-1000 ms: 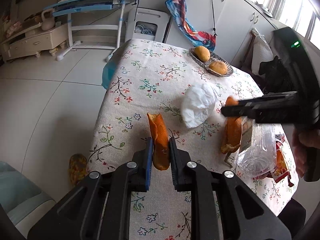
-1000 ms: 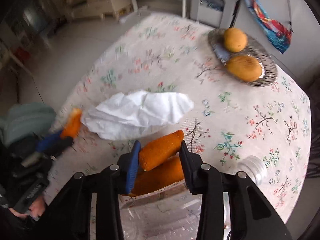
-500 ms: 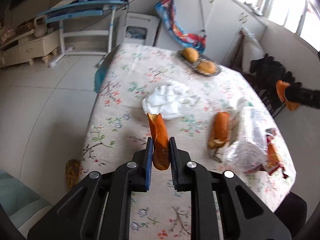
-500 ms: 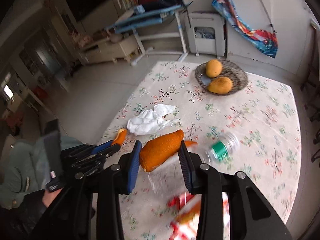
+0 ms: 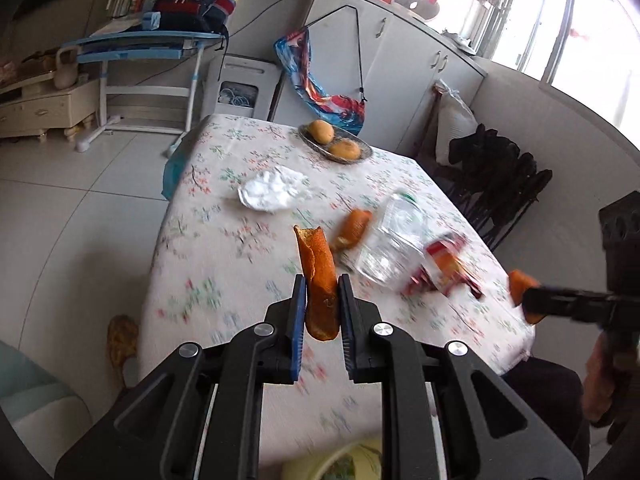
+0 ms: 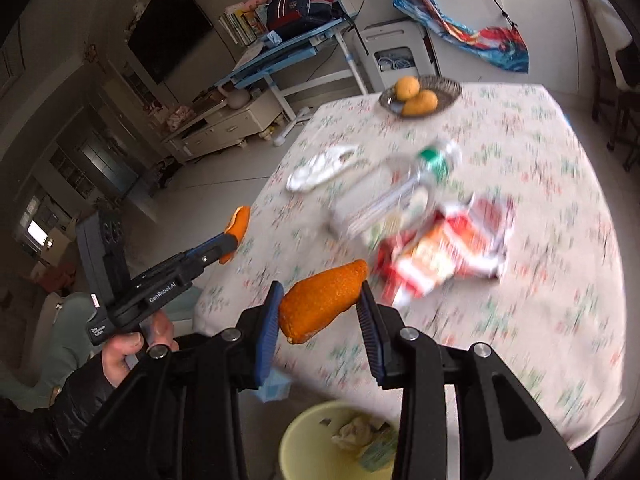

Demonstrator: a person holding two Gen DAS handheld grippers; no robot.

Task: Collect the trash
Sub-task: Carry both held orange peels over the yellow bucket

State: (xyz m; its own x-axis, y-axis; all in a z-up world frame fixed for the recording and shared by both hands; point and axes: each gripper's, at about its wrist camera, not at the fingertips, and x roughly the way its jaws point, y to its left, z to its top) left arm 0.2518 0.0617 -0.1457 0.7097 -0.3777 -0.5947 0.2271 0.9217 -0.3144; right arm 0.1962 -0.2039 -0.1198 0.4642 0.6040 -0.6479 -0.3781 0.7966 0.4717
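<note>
Currently I have both grippers loaded. My left gripper (image 5: 322, 308) is clamped on a strip of orange peel (image 5: 318, 280); its long axis runs nearly straight up the frame, the torn end pointing toward the top and leaning slightly left, the rounded end hanging below the pads. My right gripper (image 6: 318, 312) is clamped on a second, thicker piece of peel (image 6: 320, 300), whose long axis lies slantwise, blunt end at lower left by the blue pad, tapered tip pointing to the upper right.

Both pieces are held in the air in front of the near edge of the table (image 5: 224, 272).

Only the right wrist view shows the yellow bin (image 6: 316, 440) at the bottom centre of the frame, directly beneath the right gripper's piece, with crumpled waste inside; the left view catches just a sliver of its rim at the bottom edge. It also shows my left hand (image 6: 132, 344) on the grip at lower left.

The left wrist view alone shows a third peel piece (image 5: 352, 228) lying on the cloth beside the clear plastic bottle (image 5: 392, 244). Both views show the red snack wrapper (image 6: 444, 248), the white tissue (image 5: 272, 192) and the fruit basket (image 5: 336, 144), though motion blur smears the tabletop items.
</note>
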